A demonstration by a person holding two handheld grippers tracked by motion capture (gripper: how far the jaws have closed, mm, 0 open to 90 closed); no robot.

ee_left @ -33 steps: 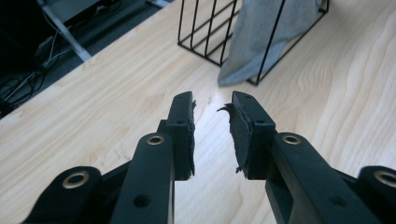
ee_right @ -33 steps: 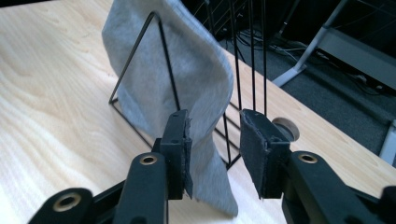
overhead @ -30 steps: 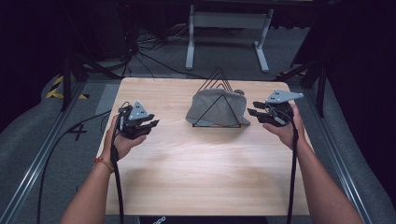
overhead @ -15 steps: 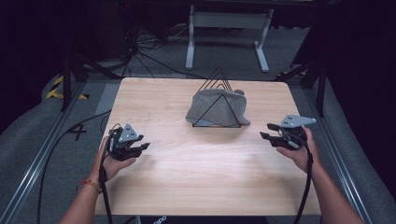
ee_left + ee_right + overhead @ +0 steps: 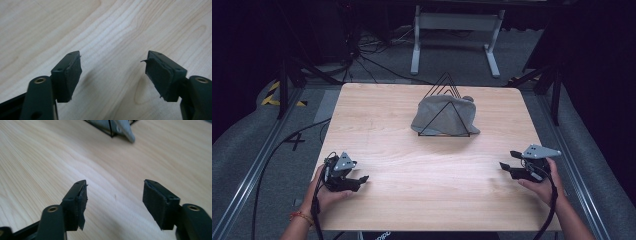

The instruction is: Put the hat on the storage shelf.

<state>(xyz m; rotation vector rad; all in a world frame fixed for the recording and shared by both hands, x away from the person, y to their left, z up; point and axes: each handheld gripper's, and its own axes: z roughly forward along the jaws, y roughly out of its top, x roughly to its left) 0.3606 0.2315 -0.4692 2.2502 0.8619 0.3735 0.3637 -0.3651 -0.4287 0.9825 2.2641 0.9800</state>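
Observation:
A grey cloth (image 5: 444,116) hangs over a black wire rack (image 5: 447,85) of triangular loops at the far middle of the wooden table (image 5: 422,200). My left gripper (image 5: 361,179) is low over the near left corner and points right. In the left gripper view (image 5: 113,56) its jaws stand apart with only bare wood between them. Near the right edge, my right gripper (image 5: 508,160) points left, and the right gripper view (image 5: 115,182) shows its jaws wide with nothing in them. Both pairs of jaws have just been opening. A cloth corner (image 5: 125,128) lies far ahead of the right jaws.
Cables (image 5: 272,150) trail from both grippers off the table's near edge. Metal rails (image 5: 247,180) run along both sides of the table. A white stand (image 5: 452,30) and loose cables lie on the dark floor behind.
Both hands have drawn back from beside the rack toward the table's near edge and sunk lower. Both pairs of jaws have spread wider.

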